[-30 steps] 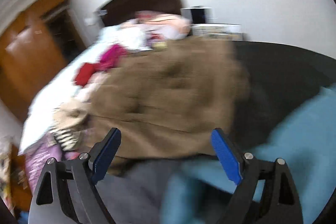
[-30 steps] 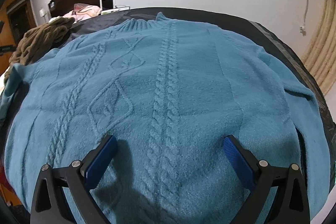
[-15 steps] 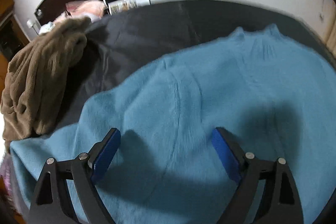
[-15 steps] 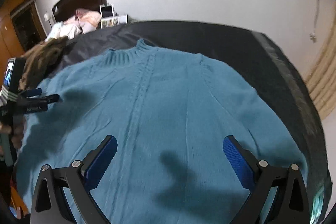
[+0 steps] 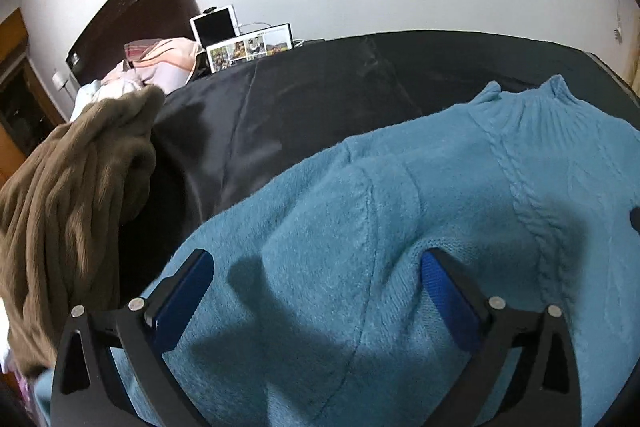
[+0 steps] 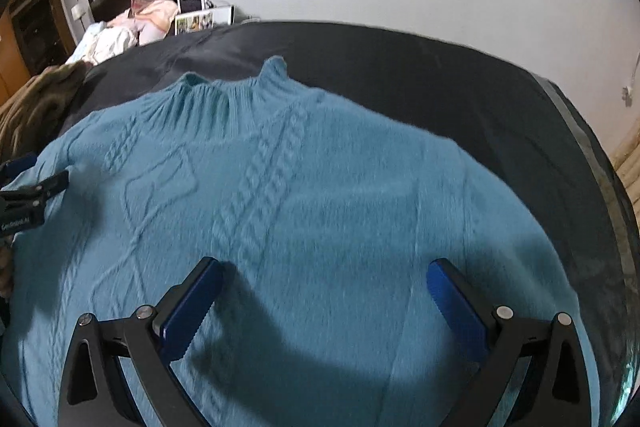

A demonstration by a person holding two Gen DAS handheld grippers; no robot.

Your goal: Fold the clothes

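Left wrist view, left to right: a brown garment [image 5: 76, 187] is heaped at the left edge on the dark bedcover [image 5: 320, 87]. Pink and pale bedding [image 5: 160, 61] is seen at upper left below a dark headboard [image 5: 132, 11]. A white tablet [image 5: 214, 29] and a photo-printed box [image 5: 250, 47] are propped just right of it; the box print is too small to be read. The blue sweater [image 5: 400, 227] is spread from centre to right edge, collar at upper right. The left tool [image 5: 316, 291] is held spread wide low over the sweater's edge, nothing pinched; its right fingertip is pressed into the knit.

Right wrist view, left to right: the brown garment [image 6: 36, 107] lies at the left edge, and the left tool [image 6: 36, 183] is seen there at the sweater's [image 6: 320, 187] edge, its white lettering not legible. The sweater is laid flat, front up, cable pattern showing, collar toward upper centre. The right tool [image 6: 320, 291] is spread wide above the lower body of the sweater, shadow cast beneath; contact cannot be told. Bare bedcover [image 6: 500, 99] fills the right.
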